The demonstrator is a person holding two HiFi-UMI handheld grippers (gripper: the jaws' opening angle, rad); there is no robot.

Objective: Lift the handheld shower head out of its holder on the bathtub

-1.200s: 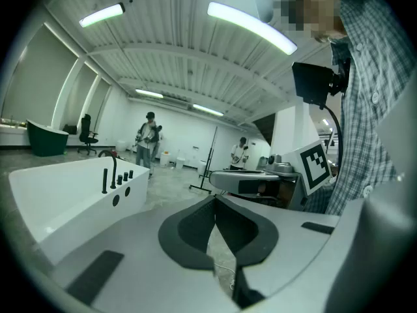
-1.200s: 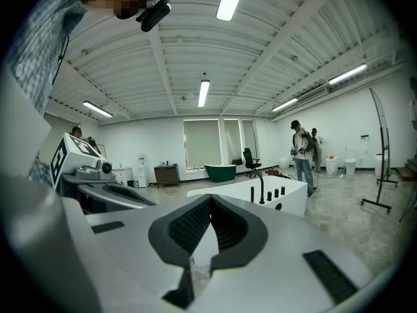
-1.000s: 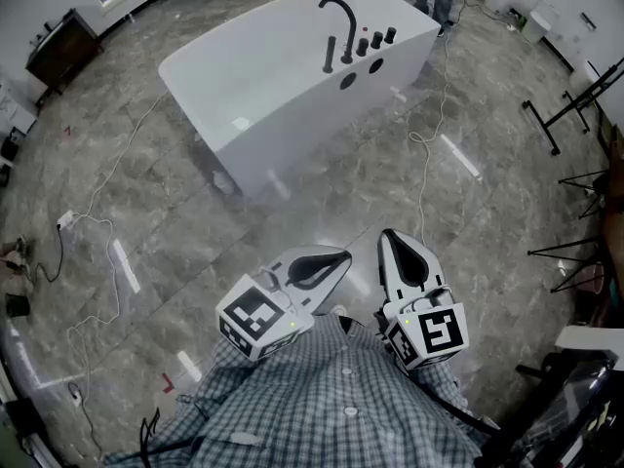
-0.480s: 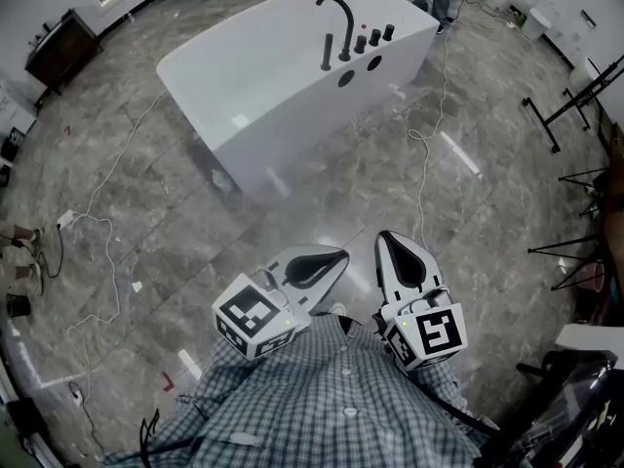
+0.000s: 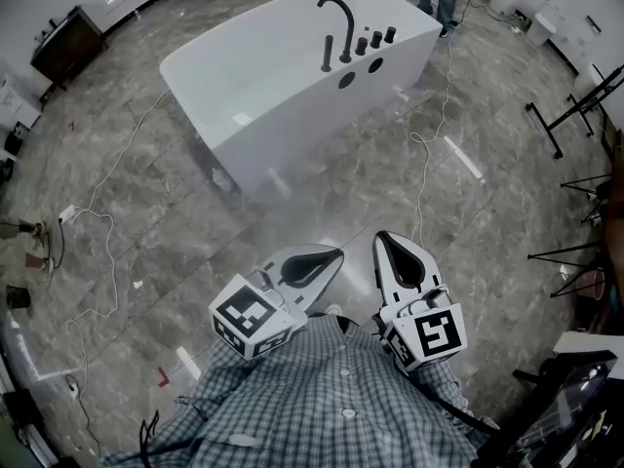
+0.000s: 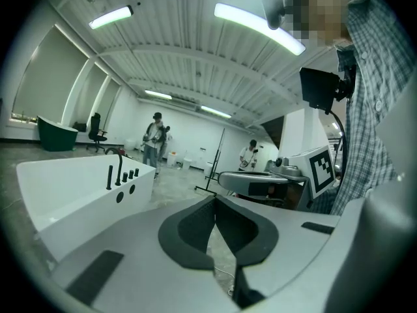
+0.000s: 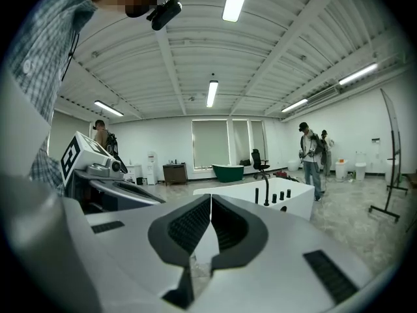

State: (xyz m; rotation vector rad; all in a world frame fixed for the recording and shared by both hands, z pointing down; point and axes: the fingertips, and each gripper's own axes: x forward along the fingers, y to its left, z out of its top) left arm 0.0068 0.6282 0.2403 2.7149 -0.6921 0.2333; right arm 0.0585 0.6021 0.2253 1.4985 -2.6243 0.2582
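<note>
Standing well back from the bathtub, we've done nothing yet: the shower head sits upright in its holder there. Our left gripper and right gripper both have jaws together, empty.

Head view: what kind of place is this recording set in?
Probably a lab or studio hall, not a bathroom: a freestanding bathtub on open stone-look floor, loose cables, equipment stands.

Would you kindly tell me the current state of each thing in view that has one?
Left tool: shut, empty.
Right tool: shut, empty.
Bathtub: standing on the floor, well away from both tools.
Shower head: upright on the bathtub rim, untouched.
</note>
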